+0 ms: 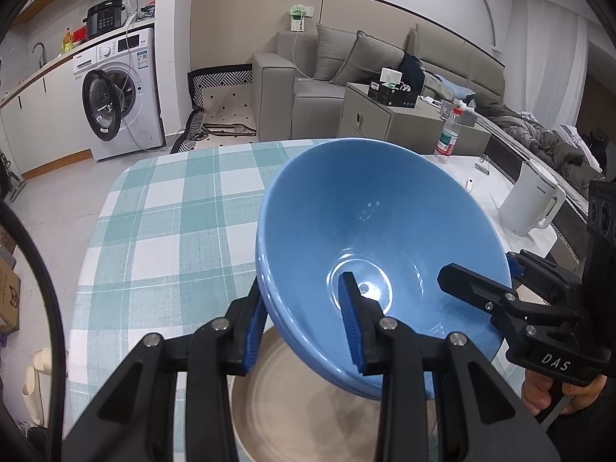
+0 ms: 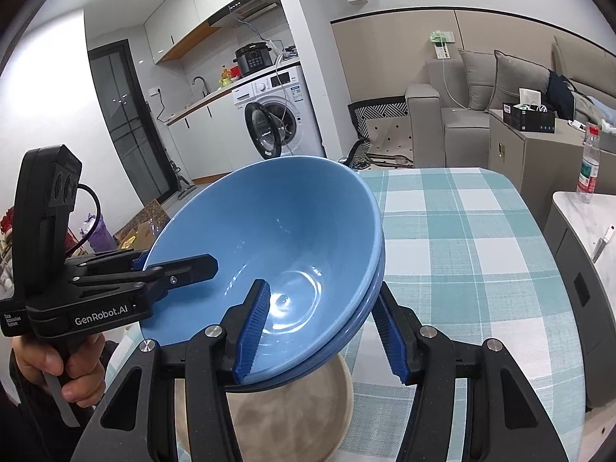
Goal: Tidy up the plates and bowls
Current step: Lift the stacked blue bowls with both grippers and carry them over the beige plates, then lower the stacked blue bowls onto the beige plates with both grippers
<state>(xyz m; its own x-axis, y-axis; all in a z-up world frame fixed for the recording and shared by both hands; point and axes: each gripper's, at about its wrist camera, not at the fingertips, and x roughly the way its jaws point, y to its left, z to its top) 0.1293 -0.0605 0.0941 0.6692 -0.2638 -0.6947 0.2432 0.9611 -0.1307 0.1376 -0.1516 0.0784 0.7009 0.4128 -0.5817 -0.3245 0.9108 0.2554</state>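
Grippers, left [image 1: 304, 327] and right [image 2: 321, 331], are each clenching opposite rims of stacked glossy blue ceramic bowls [image 1: 369, 231], hovering over the round beige plate [image 1: 308, 404] near the checked tablecloth's [image 1: 173, 211] near edge, likely needing level lowering.

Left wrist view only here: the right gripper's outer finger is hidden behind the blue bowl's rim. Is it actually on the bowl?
Observer: Yes. In the right wrist view the right gripper straddles the wall of the blue bowls, with its outer pad against the outside.
Operator: Bowls, plural?
Observer: At least two are nested. Stacked rims show along their right edge in that view.
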